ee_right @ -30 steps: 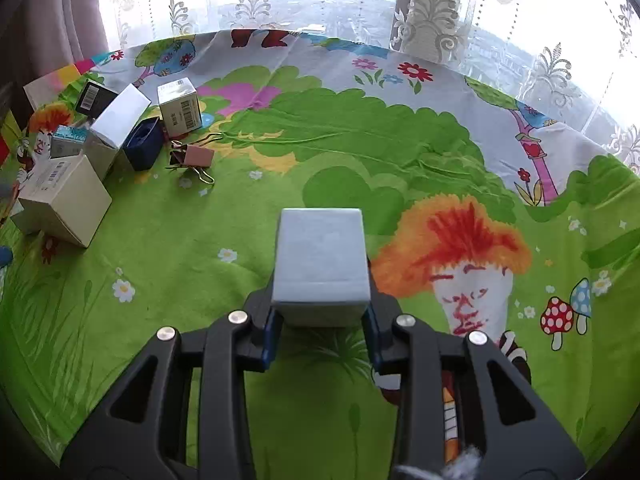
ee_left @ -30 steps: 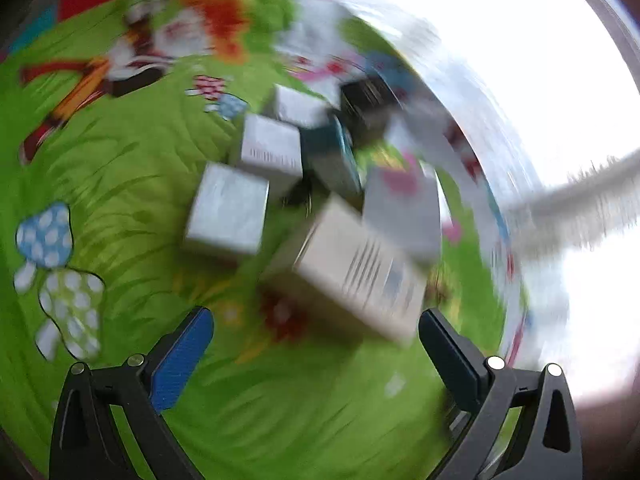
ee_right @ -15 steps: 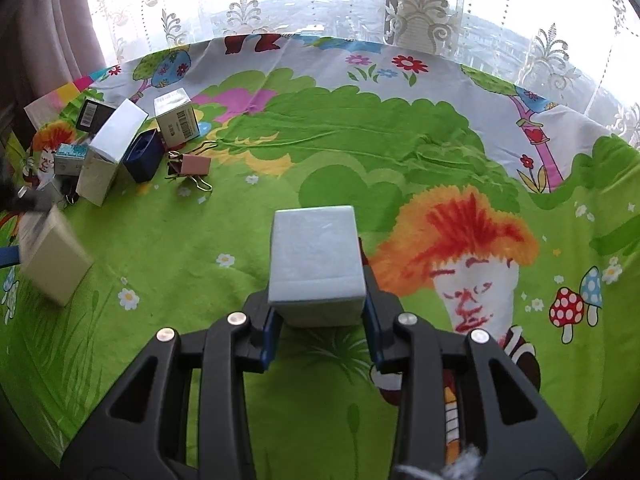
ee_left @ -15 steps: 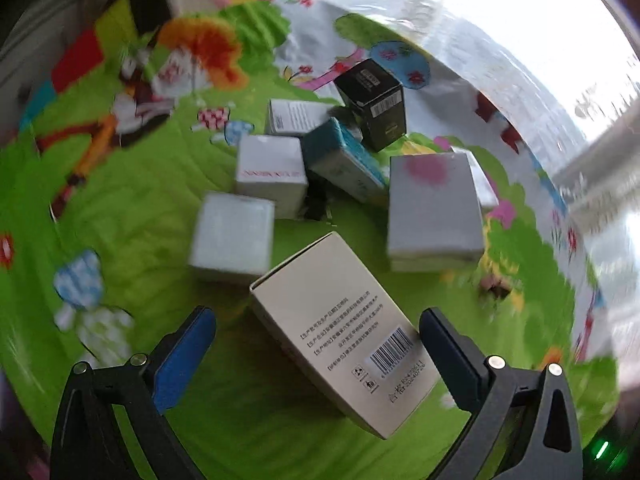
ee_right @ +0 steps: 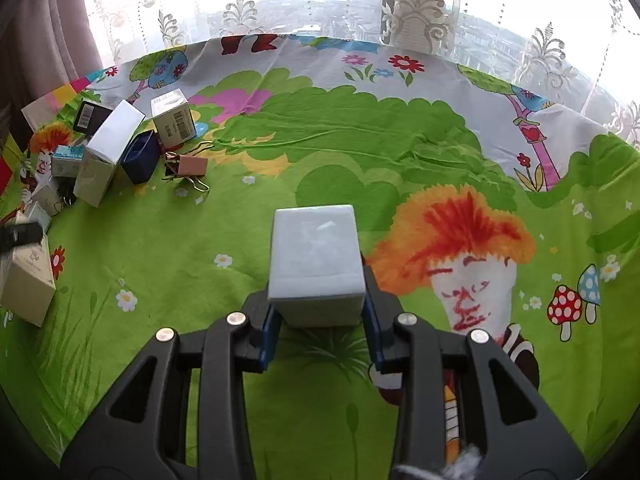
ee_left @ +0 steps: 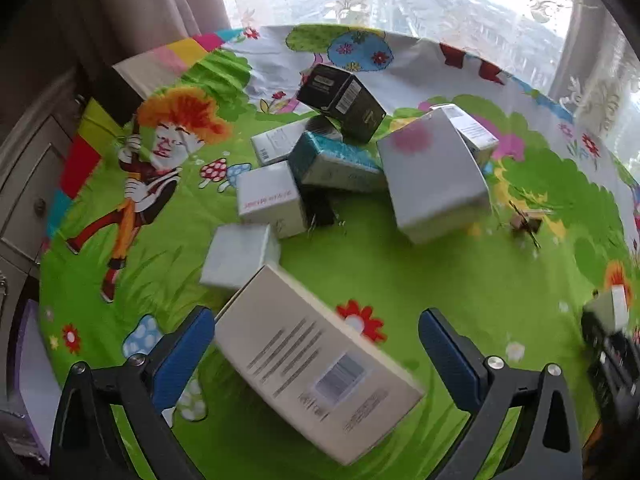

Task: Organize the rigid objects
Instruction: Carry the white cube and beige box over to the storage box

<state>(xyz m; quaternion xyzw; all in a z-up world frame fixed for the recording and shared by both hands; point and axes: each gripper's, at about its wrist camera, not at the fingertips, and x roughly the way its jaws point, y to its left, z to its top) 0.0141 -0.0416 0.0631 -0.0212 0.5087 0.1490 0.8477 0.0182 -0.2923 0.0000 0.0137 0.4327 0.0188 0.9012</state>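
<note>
Item 1. Large cream cardboard carton with printed text and barcode: lies between the jaws of the left gripper, long axis running diagonally across the gap, far-left to near-right. Jaws spread wide. The left blue pad sits at the carton's near-left corner, whether touching cannot be told; the right pad stands clear of it. The left hand is plainly the nearer one.

Item 2. Pale grey-white rectangular box: pinched between the jaws of the right gripper, pads on its two side faces, long axis pointing straight ahead of the jaws, over the green cartoon-print cloth on the tabletop.

Item 3. Cluster of boxes ahead of the left jaws, mostly touching: small grey box, white box with red lettering, teal box, black box, large grey box with a pink spot.

Item 4. Container: open dark blue box, far left of the right jaws; contents not visible. Pink binder clip just beside it.
</note>
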